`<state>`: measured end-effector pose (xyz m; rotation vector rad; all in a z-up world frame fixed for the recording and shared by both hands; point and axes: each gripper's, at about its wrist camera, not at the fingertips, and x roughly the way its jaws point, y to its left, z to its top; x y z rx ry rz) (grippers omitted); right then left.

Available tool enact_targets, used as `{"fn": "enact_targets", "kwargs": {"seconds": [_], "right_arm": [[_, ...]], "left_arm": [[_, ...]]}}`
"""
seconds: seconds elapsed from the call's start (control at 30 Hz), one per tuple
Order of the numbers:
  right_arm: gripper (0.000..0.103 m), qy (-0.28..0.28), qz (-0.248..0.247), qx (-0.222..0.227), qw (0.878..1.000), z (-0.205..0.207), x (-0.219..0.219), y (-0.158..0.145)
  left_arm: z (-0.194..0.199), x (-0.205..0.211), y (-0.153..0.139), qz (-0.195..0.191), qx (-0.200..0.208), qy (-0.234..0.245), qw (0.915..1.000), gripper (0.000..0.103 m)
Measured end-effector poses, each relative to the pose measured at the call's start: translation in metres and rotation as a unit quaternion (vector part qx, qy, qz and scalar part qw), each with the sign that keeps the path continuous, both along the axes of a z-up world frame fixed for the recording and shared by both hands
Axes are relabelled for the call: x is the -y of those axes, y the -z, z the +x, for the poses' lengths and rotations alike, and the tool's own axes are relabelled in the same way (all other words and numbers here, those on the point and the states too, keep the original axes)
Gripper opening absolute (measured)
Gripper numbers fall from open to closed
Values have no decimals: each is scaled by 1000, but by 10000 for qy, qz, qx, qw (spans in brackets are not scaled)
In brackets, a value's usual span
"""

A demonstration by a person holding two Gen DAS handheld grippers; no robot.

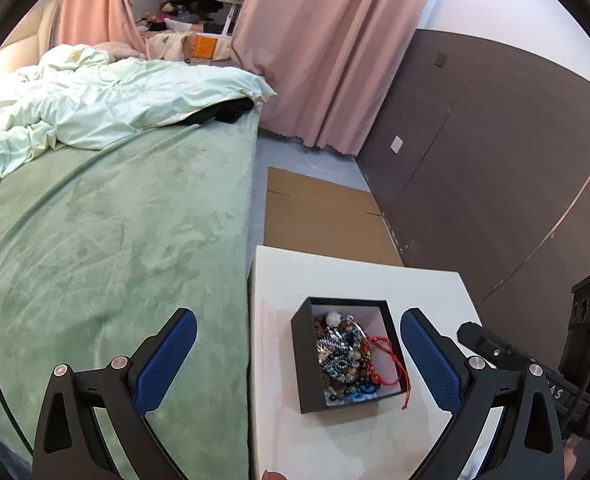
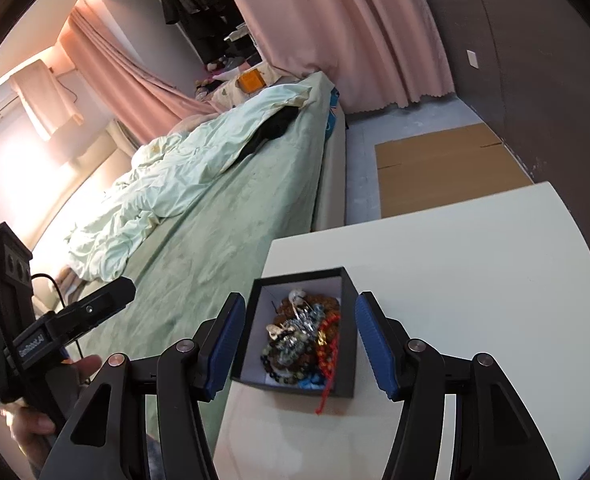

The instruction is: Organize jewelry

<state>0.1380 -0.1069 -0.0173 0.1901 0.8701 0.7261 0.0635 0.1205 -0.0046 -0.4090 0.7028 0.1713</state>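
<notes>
Jewelry box waits between two open grippers on a bedside table.

Left wrist view: the left gripper [image 1: 299, 350] hangs with jaws spread wide and empty, the black jewelry box [image 1: 349, 354] lying between and just ahead of them, nearer the right-hand pad, on the white table [image 1: 415, 284]. Its tangle of beads and chains [image 1: 345, 354] runs lengthwise away from the jaws; a red cord bracelet [image 1: 387, 364] trails over the wall toward the right-hand jaw. The other gripper shows beyond that jaw, likely staged for a two-handed sort. Right wrist view: the right gripper [image 2: 297, 344] is also parted and empty, fingers straddling the box, open mouth up, the cord spilling over the near wall toward the jaws. The green bed [image 2: 215, 216] lies left of the jaws.
</notes>
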Motion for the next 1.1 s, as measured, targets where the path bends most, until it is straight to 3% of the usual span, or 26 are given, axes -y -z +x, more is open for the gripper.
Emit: {"fn": "enact_targets", "kwargs": {"seconds": [0.4,0.53,0.87,0.93,1.1], "right_arm": [[59,103,-146,120,9998,-24,46,-13],[75,86,-318,282,9991,-38,62,-17],[86,156,-612,434,9971,-63,100,-23],[95,194,-634,489,9966,-66,104,-25],[95,227,-841,730,9935,-80,114,-27]], "left_arm": [[-24,48,-9,463,171,543,9973,102],[-36,64,-12,693,246,736,9946,102],[-69,99,-15,1080,541,1011,9875,102],[-73,107,-13,1193,559,1068,9855,102],[-82,122,-14,1336,762,1130,9816,102]]}}
